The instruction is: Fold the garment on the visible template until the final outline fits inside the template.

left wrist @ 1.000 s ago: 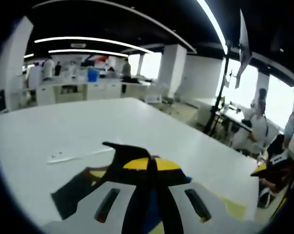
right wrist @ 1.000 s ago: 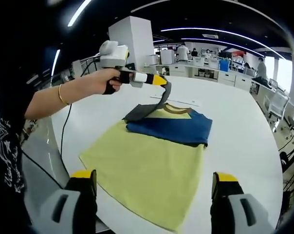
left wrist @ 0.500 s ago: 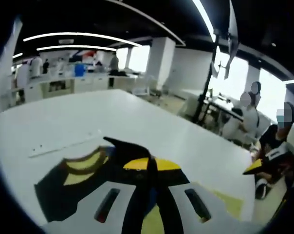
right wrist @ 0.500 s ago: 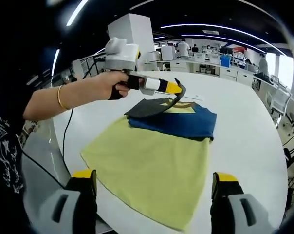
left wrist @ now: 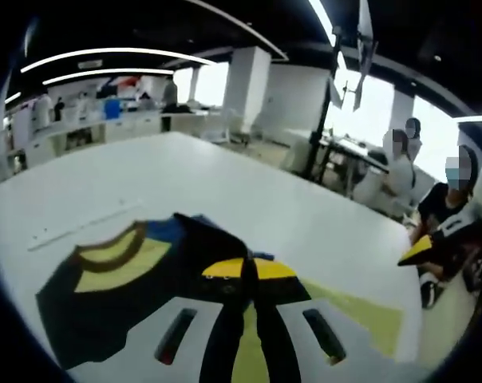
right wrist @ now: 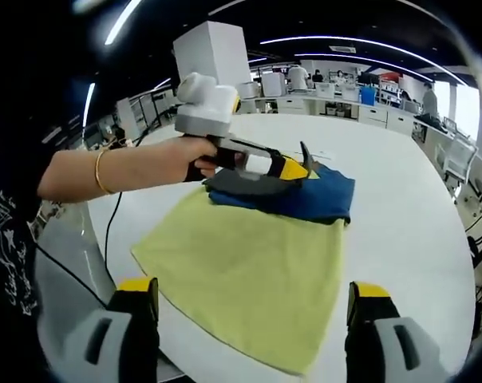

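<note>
A T-shirt (right wrist: 249,271) lies spread on the white table (right wrist: 401,231), its body pale yellow-green, its upper part blue and folded back over itself, with a dark grey sleeve (right wrist: 241,182) and a brown-edged yellow collar (left wrist: 117,257) at the far end. In the right gripper view the yellow hem end lies nearest the camera and the folded blue band (right wrist: 317,201) crosses the far end of the shirt. The left claw (right wrist: 298,166), held by a person's hand (right wrist: 189,155) with a gold bangle on the wrist, is clenched on a dark flap of the sleeve and holds it just above the blue fold; in the left gripper view its yellow-tipped jaws meet on that dark cloth. The right claw (right wrist: 253,307) hangs released over the near hem, jaws wide apart, holding nothing. People sit at desks beyond the table.
</note>
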### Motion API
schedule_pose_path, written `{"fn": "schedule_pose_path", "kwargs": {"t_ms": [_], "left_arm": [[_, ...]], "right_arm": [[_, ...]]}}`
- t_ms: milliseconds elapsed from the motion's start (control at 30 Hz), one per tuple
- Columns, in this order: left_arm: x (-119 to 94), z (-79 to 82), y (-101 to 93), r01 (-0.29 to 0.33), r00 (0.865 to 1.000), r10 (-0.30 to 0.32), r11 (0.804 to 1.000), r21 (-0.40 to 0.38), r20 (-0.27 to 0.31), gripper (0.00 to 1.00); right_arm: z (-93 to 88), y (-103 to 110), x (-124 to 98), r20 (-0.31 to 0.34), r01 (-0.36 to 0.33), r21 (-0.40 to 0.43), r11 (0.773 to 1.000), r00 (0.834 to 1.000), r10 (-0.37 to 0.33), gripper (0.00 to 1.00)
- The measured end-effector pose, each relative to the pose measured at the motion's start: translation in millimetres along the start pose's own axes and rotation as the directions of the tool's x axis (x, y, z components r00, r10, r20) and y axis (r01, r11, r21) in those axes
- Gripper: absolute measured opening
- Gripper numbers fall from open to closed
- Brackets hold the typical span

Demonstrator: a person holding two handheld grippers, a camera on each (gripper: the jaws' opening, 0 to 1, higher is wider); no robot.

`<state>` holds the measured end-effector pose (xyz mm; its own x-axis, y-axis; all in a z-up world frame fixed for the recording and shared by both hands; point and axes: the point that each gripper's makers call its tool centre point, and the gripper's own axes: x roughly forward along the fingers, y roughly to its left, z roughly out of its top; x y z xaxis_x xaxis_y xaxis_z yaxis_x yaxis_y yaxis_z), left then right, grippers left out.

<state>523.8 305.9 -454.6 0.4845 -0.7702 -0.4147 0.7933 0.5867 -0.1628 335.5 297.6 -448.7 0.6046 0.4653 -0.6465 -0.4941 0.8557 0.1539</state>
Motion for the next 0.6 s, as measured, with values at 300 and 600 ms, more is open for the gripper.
{"fn": "schedule_pose_path", "kwargs": {"t_ms": [300,600], "left_arm": [[15.0,-24.9,-9.7,0.040,0.996,-0.032,0.994,0.104,-0.083,0.00],[23.9,-36.5,-20.6,0.059,0.993,-0.049,0.994,0.094,-0.108,0.01]], "right_arm": [[-3.1,0.3,3.4,0.001,-0.007,0.013,1.000,1.000,0.007,0.99],[-10.3,-0.8,3.9,-0.013,-0.006,0.021,1.000,1.000,0.006,0.99]]}}
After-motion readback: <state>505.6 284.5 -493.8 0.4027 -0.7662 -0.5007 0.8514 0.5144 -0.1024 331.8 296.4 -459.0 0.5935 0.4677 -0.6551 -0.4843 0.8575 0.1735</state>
